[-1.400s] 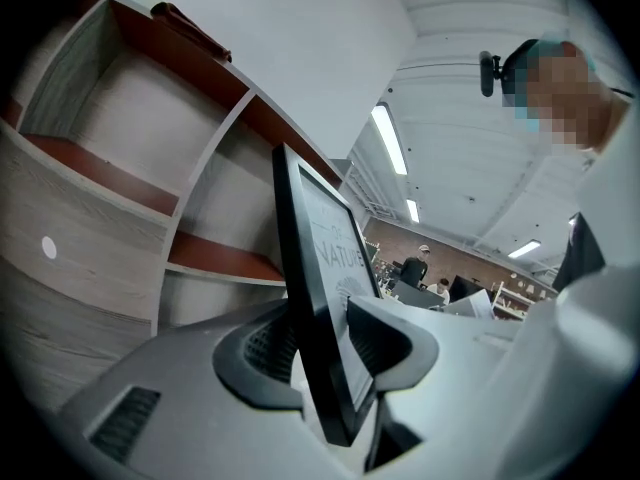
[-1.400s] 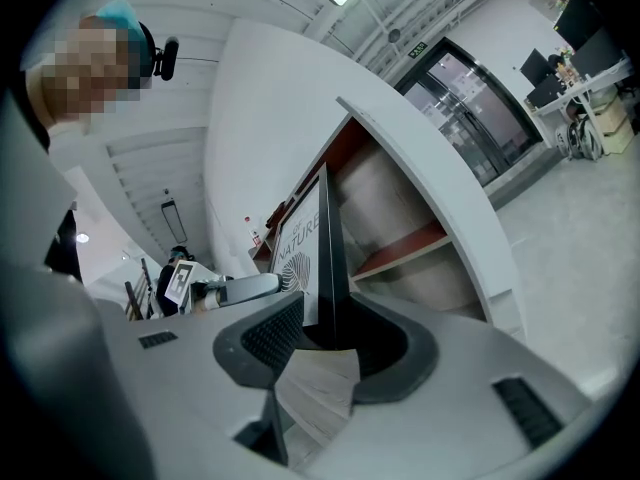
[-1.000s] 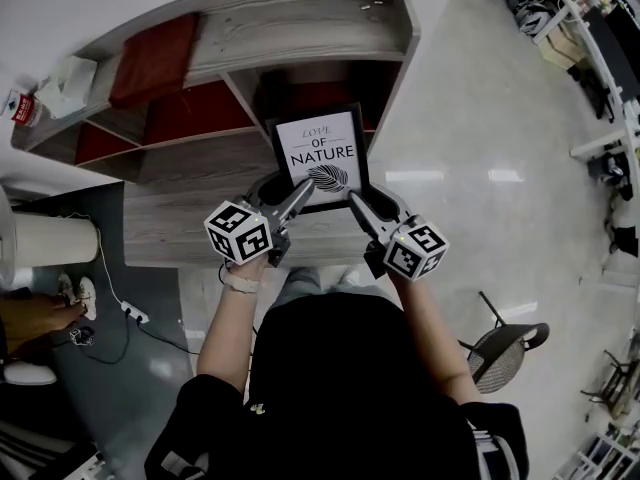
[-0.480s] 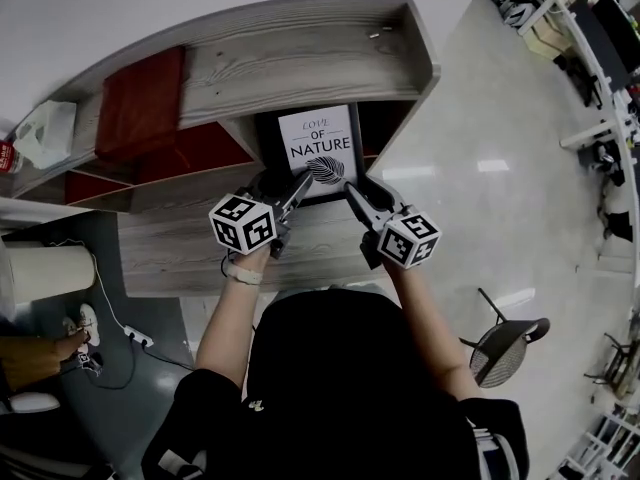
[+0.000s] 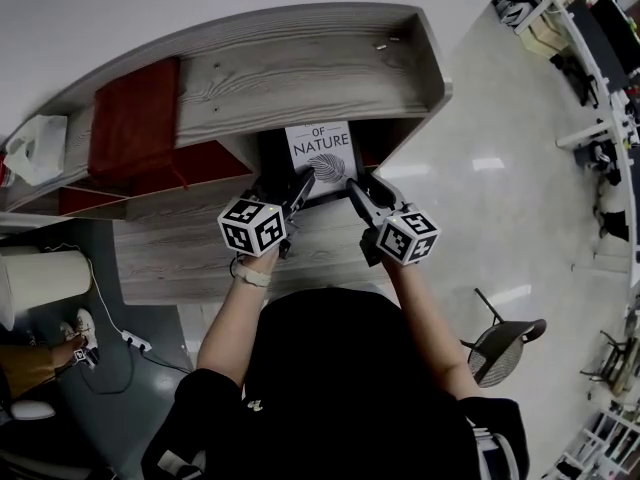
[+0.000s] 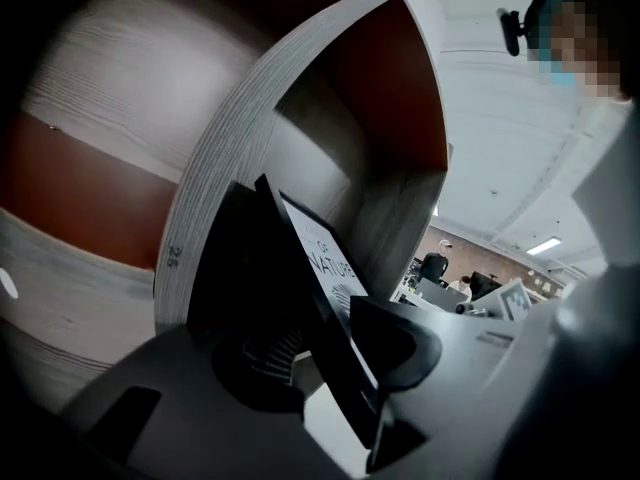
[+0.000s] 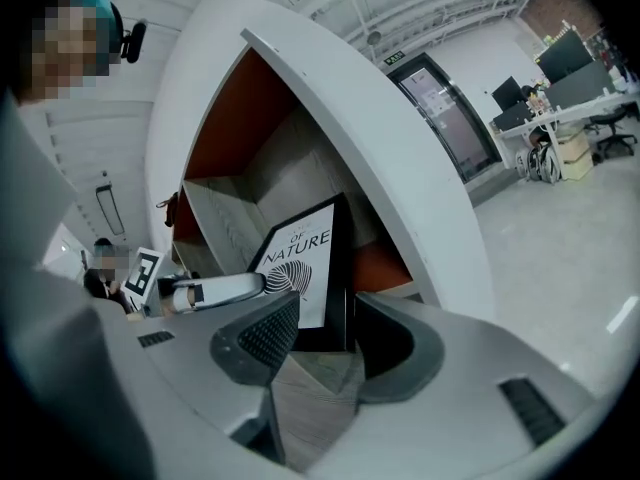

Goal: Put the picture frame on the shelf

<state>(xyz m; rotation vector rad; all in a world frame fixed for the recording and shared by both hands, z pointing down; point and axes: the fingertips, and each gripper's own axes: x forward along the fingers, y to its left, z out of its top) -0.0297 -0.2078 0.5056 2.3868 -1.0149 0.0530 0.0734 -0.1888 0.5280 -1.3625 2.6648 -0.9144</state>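
Note:
The picture frame is black with a white print reading "OF NATURE". It stands tilted inside an upper compartment of the grey wooden shelf. My left gripper is shut on the frame's left edge, and in the left gripper view the black edge sits clamped between the jaws. My right gripper is at the frame's lower right. Its jaws are opening; the frame shows in the gap just past the tips, with no pad pressing on it.
A dark red cloth lies on the shelf top, with a white bag at its left end. A white bin and a power strip with cable are on the floor at the left. A chair stands at the right.
Both grippers have pushed forward and the frame has gone deeper into the compartment, its top now under the shelf's upper board.

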